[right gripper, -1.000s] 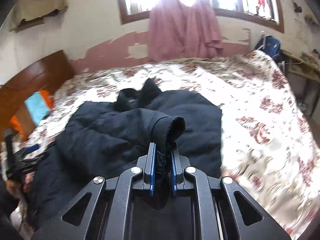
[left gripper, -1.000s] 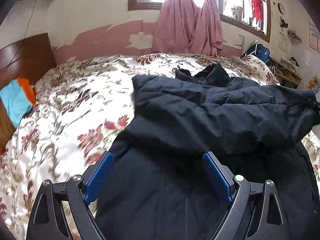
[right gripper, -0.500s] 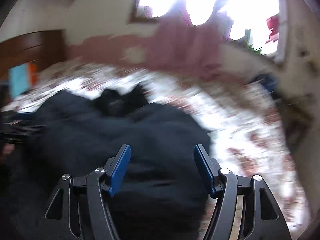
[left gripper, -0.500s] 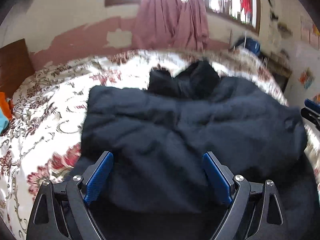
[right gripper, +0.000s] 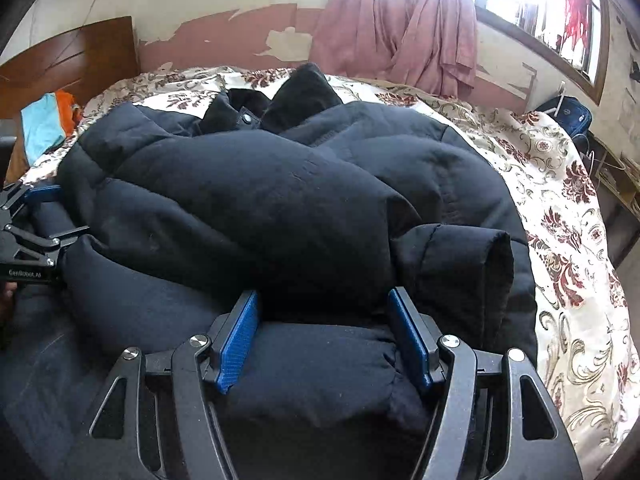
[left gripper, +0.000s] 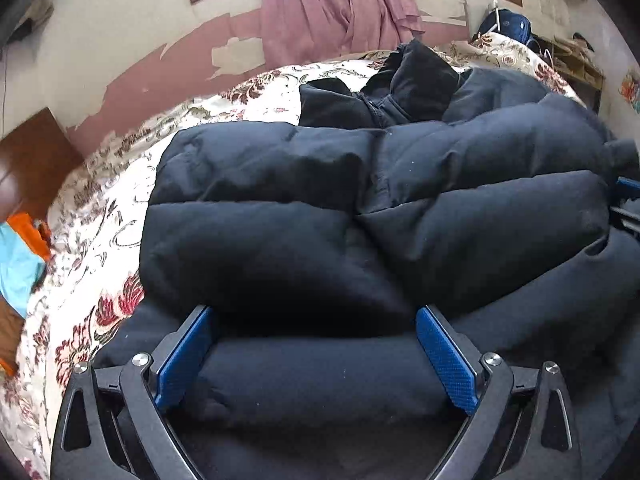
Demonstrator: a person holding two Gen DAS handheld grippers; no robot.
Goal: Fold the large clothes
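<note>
So there's a big dark navy puffer jacket [left gripper: 360, 208] lying on a bed with a floral bedspread [right gripper: 568, 208], cream with dark red flowers. The jacket takes up most of the middle of the bed, collar [right gripper: 304, 92] pointing toward the far wall, and both sleeves are folded across the chest. One sleeve's cuff [right gripper: 480, 264] sits toward the right edge of the jacket, open end showing.

The left hand-held gripper [left gripper: 316, 352] has its blue pads spread wide, low over the bottom part of the jacket, with a puffy band of the hem sitting between the fingers but nothing pinched. The right hand-held gripper [right gripper: 324, 336] looks the same: jaws wide apart, straddling the lower hem on its side, not clamping anything.

From the right wrist view you can see the left one off at the left edge, and its black body has white lettering that reads "GenRobot.AI".

Around the room: a pink curtain [right gripper: 404, 28] hangs knotted at the window, the wall [left gripper: 168, 68] behind the bed has pink paint peeling off in patches, and there's a wooden headboard [right gripper: 80, 60] on the left with some turquoise and orange cloth [right gripper: 48, 124] next to it. A dark blue bag [right gripper: 568, 114] sits past the far right corner of the bed.
</note>
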